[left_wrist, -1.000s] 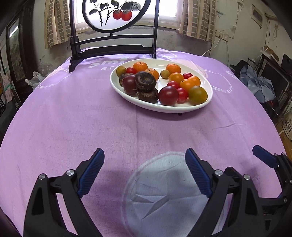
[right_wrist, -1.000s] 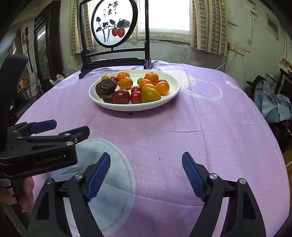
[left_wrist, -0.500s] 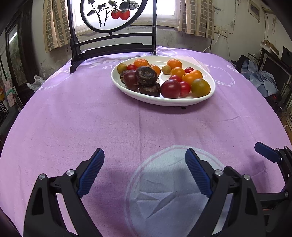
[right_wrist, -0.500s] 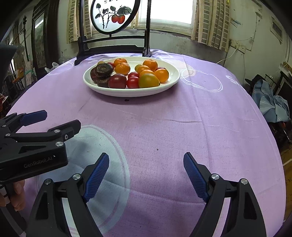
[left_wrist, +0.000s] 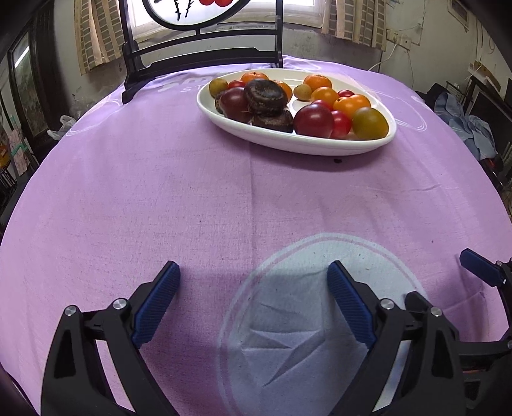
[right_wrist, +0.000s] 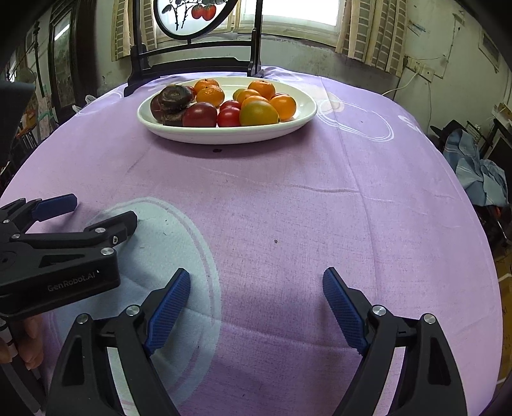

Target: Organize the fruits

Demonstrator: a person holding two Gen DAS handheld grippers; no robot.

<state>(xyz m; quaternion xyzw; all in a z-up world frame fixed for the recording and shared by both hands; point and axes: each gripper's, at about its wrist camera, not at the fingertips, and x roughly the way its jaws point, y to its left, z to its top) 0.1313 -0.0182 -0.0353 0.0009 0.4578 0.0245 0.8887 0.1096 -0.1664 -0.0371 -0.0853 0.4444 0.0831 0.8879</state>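
We hold our left claw and right claw spread wide with nothing between the fingers, low over the purple cloth. The plate of fruit sits well ahead of both.

Round screen cropped by top edge; plate hides rear fruit.

One plate. Two grippers: left, right. Fruit on plate: about five orange, three dark brown, the rest red or yellow-green; exact total unclear.
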